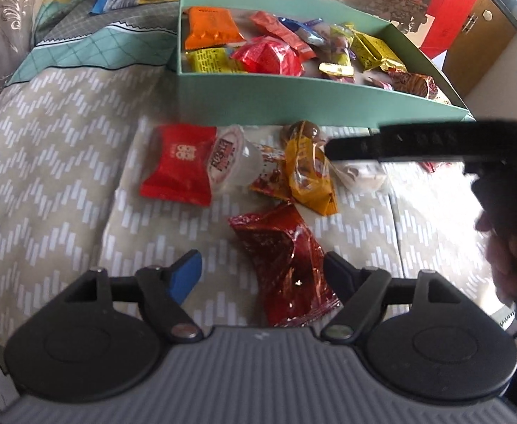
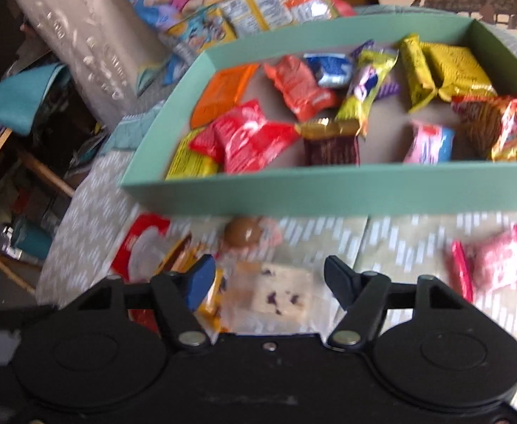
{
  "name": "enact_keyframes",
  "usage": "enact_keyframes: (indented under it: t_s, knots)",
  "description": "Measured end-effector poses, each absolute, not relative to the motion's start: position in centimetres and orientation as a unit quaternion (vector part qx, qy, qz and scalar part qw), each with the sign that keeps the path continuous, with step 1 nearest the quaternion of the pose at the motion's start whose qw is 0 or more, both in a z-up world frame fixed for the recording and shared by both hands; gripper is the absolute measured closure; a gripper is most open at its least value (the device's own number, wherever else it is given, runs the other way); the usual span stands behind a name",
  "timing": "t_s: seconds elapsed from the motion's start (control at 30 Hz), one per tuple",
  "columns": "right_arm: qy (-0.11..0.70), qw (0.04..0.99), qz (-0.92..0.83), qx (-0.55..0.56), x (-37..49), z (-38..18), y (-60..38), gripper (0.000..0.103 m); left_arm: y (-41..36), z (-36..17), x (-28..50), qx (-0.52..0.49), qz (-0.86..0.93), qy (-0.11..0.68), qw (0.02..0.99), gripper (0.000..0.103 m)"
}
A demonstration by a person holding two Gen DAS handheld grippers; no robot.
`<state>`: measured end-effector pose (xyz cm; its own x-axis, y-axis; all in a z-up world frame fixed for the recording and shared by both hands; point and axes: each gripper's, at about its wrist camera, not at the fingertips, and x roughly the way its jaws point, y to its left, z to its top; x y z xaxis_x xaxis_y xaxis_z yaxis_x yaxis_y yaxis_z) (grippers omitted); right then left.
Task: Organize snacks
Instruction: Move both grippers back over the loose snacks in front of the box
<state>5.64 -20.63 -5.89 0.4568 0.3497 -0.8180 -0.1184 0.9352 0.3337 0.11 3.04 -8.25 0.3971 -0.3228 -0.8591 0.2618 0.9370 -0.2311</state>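
From the left wrist, the mint-green box (image 1: 293,100) of snacks sits beyond loose packets on the zigzag cloth (image 1: 46,176); the left gripper (image 1: 262,275) tilts down, released, straddling a dark red wrapper (image 1: 283,261), while the right gripper's finger (image 1: 392,143) crosses over the pile. From the right wrist, the right gripper (image 2: 269,282) angles down, jaws apart around a clear-wrapped pale bar (image 2: 276,300); a pink packet (image 2: 495,261) lies well right.

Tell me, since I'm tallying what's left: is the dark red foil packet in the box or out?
Out. The dark red foil packet lies on the patterned cloth, short of the green box.
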Motion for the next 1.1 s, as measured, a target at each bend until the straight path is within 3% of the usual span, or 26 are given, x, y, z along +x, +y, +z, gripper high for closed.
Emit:
enact_keyframes:
  t_s: [0.2,0.53,1.1]
  knots:
    - [0.528,0.830,0.153,0.091,2.9,-5.7,-19.6,0.045,3.3,-8.4,0.5,-0.035,-0.176,0.517,0.837,0.026]
    - [0.488,0.858,0.152,0.048,5.2,-3.6,-18.3,0.044,3.8,-8.3,0.4,-0.046,-0.173,0.522,0.834,0.020]
    - [0.526,0.833,0.156,0.064,2.4,-5.8,-18.7,0.043,2.6,-8.4,0.5,-0.033,-0.181,0.526,0.830,0.014]
